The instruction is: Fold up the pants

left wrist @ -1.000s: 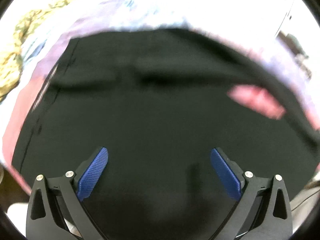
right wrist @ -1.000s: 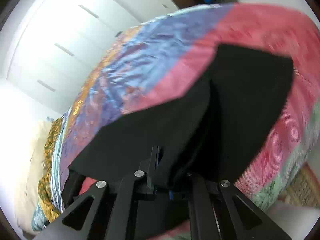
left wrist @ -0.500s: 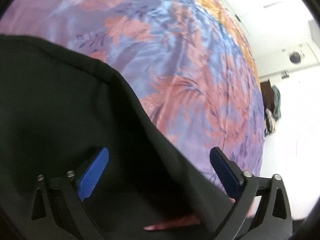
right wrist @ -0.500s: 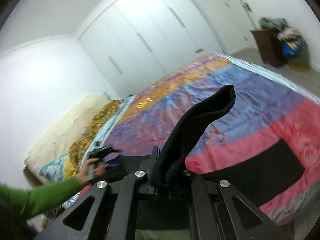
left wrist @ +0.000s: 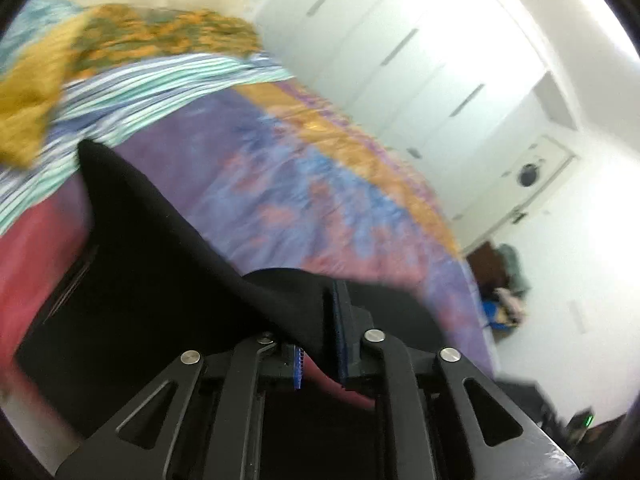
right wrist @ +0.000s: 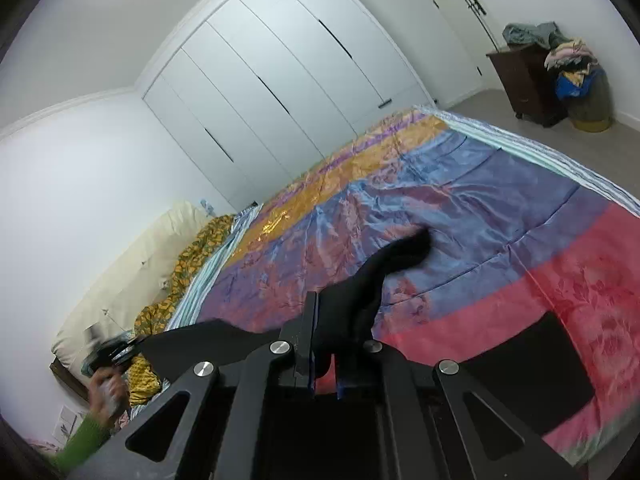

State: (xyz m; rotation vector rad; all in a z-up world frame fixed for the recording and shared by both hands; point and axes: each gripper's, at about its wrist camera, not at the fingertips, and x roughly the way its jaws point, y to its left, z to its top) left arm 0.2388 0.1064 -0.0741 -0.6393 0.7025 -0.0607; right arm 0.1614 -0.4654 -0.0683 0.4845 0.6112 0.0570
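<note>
White wardrobe doors (right wrist: 280, 92) back a bed spread with a patchwork quilt (right wrist: 460, 208) in purple, blue, orange and red; cream pillows (right wrist: 132, 276) sit at the head end.

Right wrist view only: we see a dark cabinet (right wrist: 524, 84) piled with clothes in the far corner, and at lower left a hand (right wrist: 106, 392) in a green sleeve carrying the left gripper (right wrist: 116, 354). That view also shows one black trouser leg lying flat on the red quilt band near the bed edge, while a bunched black end sticks up and flops over beyond the fingers.

Left wrist view only: blurred; we get the striped sheet edge (left wrist: 132, 92) and a mustard patterned cloth (left wrist: 120, 36) up close, and a taut ridge of black fabric running from the fingers back to a raised corner.

Pants (left wrist: 160, 264): plain black, matte, partly lifted off the quilt, held at two spots.

Left gripper (left wrist: 320, 340): its jaws have just been closing and now pinch a fold of the pants between the blue pads (left wrist: 340, 336). Right gripper (right wrist: 324, 344): clamped tight on a wad of the pants.
</note>
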